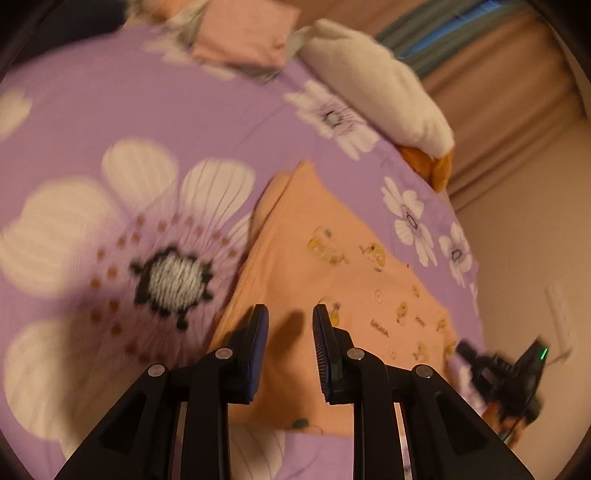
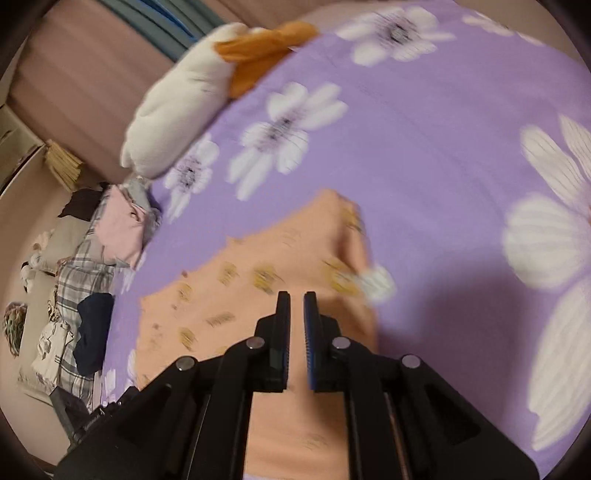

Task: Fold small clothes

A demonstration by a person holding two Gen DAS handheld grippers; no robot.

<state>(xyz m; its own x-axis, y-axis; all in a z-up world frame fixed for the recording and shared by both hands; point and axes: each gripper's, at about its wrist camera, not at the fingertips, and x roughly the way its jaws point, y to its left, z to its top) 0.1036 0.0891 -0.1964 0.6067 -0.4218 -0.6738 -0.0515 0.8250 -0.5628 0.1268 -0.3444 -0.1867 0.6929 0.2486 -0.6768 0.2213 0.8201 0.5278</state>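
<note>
1. Bed sheet (image 1: 229, 122), purple with big white flowers, fills both views; soft surface, so cloth will drag on it rather than slide.
2. Plush toy (image 1: 376, 81), cream with orange trim, at far edge of bed, well apart from the work.
3. Folded pink garment (image 1: 240, 33) at far left, looks already done.
4. Orange garment (image 1: 332, 258), small yellow prints, lies flat on the near side of the sheet under both grippers. Judged light, thin, limp, not fragile; it will sag and crease once lifted. Best held at a corner or hem edge, one layer pinched low.
5. Left gripper (image 1: 290, 314) hovers above the garment, jaws narrowly apart, nothing between them.
6. Right gripper (image 2: 297, 299) over the same garment, jaws almost together, slim gap, no cloth pinched.
</note>
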